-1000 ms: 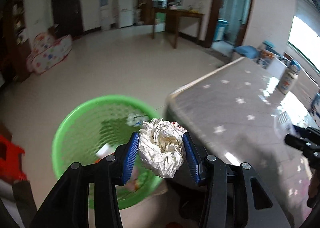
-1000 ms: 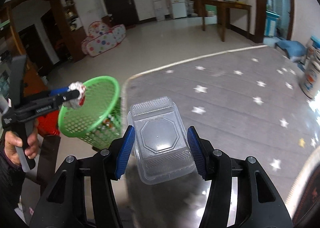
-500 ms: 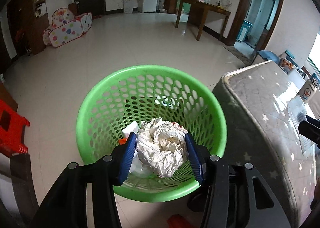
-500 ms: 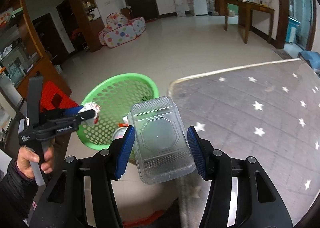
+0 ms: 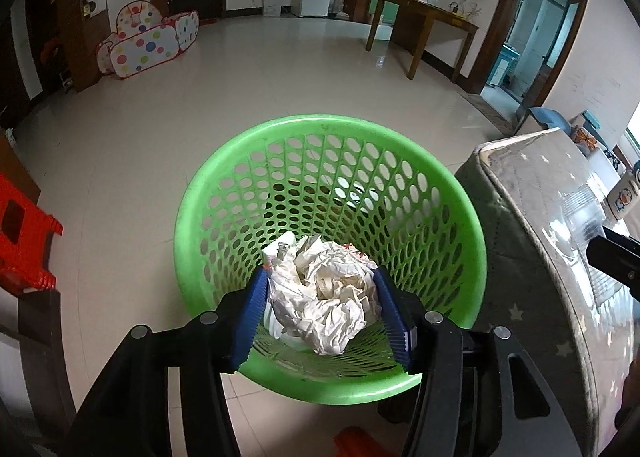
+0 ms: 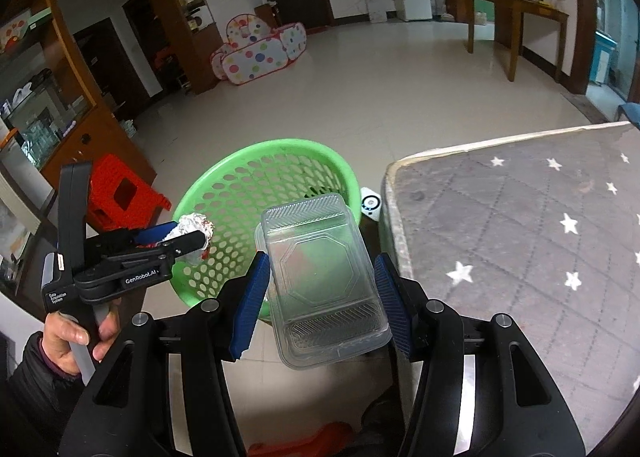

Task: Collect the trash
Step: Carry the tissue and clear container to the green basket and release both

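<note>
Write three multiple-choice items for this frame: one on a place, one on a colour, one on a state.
1. Where is the paper wad?
A. on the table
B. over the basket, between the left gripper's pads
C. on the red stool

2. What colour is the basket?
A. green
B. blue
C. white

3. What does the right gripper hold?
A. nothing
B. a bottle
C. a clear plastic box

Answers: B, as the left wrist view shows the wad between the opening jaws with basket mesh behind it; A, as rim and mesh are bright green in both views; C, as the blue pads sit against both sides of the transparent box.
</note>
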`<state>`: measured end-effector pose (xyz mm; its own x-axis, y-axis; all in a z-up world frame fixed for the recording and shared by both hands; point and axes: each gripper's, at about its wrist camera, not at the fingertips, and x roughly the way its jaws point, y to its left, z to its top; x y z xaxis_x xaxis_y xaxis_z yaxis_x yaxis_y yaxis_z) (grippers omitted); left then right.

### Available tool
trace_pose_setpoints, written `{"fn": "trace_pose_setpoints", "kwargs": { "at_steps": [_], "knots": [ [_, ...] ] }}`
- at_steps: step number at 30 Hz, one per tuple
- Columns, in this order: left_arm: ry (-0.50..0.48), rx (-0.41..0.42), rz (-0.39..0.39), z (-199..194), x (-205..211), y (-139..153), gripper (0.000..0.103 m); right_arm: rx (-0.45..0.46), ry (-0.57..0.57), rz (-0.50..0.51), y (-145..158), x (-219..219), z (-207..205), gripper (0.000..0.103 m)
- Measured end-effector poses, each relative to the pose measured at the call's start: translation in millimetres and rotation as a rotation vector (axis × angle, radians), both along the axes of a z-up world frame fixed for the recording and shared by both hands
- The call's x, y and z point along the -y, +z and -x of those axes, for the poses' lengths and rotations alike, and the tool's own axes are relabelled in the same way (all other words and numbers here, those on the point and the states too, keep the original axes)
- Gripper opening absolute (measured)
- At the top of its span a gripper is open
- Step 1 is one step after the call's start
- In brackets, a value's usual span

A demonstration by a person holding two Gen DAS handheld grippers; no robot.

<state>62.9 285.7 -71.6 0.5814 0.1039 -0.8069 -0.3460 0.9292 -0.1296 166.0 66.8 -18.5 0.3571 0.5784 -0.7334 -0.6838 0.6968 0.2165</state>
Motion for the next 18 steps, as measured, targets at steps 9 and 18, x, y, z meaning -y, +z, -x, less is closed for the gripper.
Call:
{"fn": "trace_pose_setpoints", "kwargs": {
  "at_steps": [9,18],
  "knots": [
    [0.021,-0.008,0.009,4,-9,-4,0.057,-0.026,0.012,-0.002,-10,-15,-4,0.055],
    [0.044,0.002,0.019,10,-16,-2,0.063,-0.067,0.019,-0.020,-16,-29,-14,0.055]
  ]
}}
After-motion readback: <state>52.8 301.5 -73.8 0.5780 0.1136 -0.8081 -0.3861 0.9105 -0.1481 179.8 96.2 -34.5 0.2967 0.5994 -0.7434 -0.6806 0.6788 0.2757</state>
